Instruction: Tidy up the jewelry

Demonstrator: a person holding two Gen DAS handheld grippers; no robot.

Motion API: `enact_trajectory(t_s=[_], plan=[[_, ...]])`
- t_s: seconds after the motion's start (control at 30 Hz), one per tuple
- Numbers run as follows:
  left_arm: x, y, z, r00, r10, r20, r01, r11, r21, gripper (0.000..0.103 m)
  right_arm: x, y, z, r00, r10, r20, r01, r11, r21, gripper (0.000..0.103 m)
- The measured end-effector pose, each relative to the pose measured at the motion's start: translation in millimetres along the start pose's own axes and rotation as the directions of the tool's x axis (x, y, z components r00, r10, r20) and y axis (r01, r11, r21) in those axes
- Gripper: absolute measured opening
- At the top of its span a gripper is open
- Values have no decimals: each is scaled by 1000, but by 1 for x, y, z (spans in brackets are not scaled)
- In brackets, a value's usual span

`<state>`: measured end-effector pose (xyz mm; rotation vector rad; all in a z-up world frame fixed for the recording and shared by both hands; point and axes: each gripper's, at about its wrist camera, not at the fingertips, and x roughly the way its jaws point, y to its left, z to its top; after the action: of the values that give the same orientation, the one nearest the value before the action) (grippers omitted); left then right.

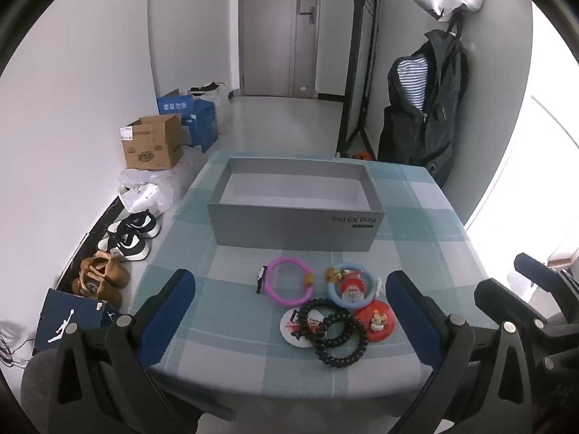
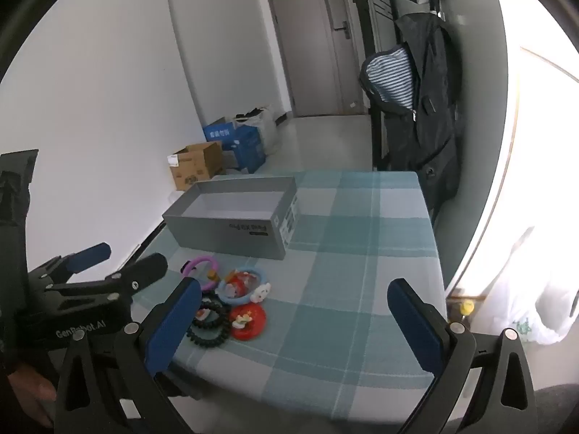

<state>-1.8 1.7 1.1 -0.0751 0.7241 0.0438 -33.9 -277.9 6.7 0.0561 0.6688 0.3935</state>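
An open grey box (image 1: 293,231) (image 2: 224,231) stands empty on the teal checked tablecloth (image 1: 416,217). In front of it lie a pink bracelet (image 1: 275,296) (image 2: 213,264), a light-blue bracelet (image 1: 331,289) (image 2: 231,298) with small charms, two black bead bracelets (image 1: 340,356) (image 2: 210,340), a red round ornament (image 1: 376,322) (image 2: 249,322) and a white round badge (image 1: 289,329). My left gripper (image 1: 289,276) (image 2: 123,258) hovers open over the near table edge, facing the pile. My right gripper (image 2: 293,285) (image 1: 506,278) is open to the right of the pile, holding nothing.
On the floor left of the table are shoes (image 1: 130,235), a cardboard box (image 1: 152,144) and blue cartons (image 1: 195,119). A dark jacket (image 1: 427,108) hangs beyond the far right corner. A white plastic bag (image 2: 542,307) sits right of the table.
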Motion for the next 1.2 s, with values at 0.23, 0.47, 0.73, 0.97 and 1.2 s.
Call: enact_trajectory(t_s=[0.23,0.47,0.73,0.97,1.2], plan=[[-1,-15,-5,1000,13,-6,-13,999,42,102,-1,1,0,1000,-9,-3,9,1000,-9,103],[3,-5,-3,999,-20,-31,21,999,24,102,0,0,4,1000,-10,10,10,1000,-4,103],[3,-4,-3,999,-31,-42,32,999,27,102,-4,-1,1,1000,-11,13,11,1000,-1,103],[8,-5,-5,998,-23,-62,25,999,33,102,-7,-2,2,1000,16,22,-17,1000,15,103],[8,-5,-6,998,-22,-61,24,999,36,102,-6,-1,4,1000,14,23,-15,1000,17,103]])
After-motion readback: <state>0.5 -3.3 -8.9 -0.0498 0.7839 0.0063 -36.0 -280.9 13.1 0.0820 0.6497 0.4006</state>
